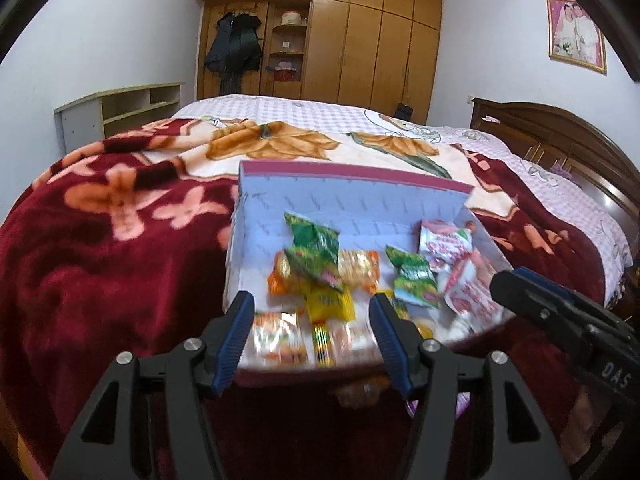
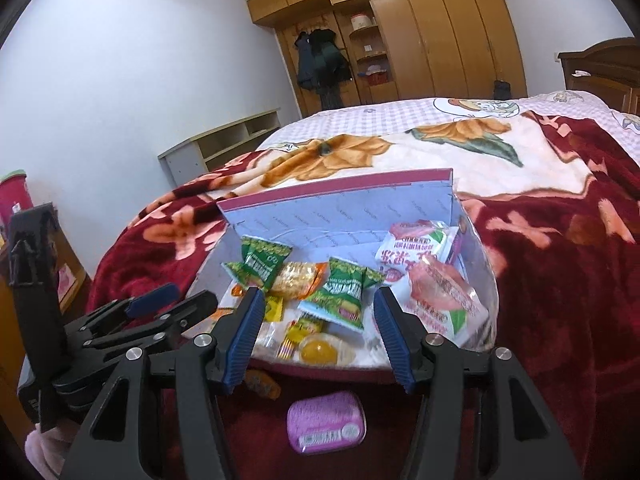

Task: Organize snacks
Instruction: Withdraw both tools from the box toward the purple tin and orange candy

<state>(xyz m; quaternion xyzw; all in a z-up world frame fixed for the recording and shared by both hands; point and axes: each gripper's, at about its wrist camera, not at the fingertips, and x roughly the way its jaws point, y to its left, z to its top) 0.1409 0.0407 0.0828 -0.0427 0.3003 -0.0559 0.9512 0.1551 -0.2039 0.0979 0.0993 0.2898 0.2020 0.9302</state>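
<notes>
A pale cardboard box (image 1: 360,196) with a maroon rim lies on the bed; it also shows in the right wrist view (image 2: 340,204). It holds green packets (image 2: 346,290), an orange packet (image 1: 356,266), pink packets (image 2: 436,292), a yellow packet (image 1: 330,302) and a yellow jelly cup (image 2: 320,350). My left gripper (image 1: 314,340) is open and empty over the box's near edge. My right gripper (image 2: 318,338) is open and empty over the same edge. A purple packet (image 2: 326,422) and an orange snack (image 2: 262,384) lie on the blanket outside the box, below my right gripper.
The box rests on a red floral blanket (image 1: 100,240) over a checked bedspread (image 1: 300,110). A wooden headboard (image 1: 560,140) is at the right. A low shelf unit (image 1: 120,110) and a wooden wardrobe (image 1: 360,40) stand behind the bed.
</notes>
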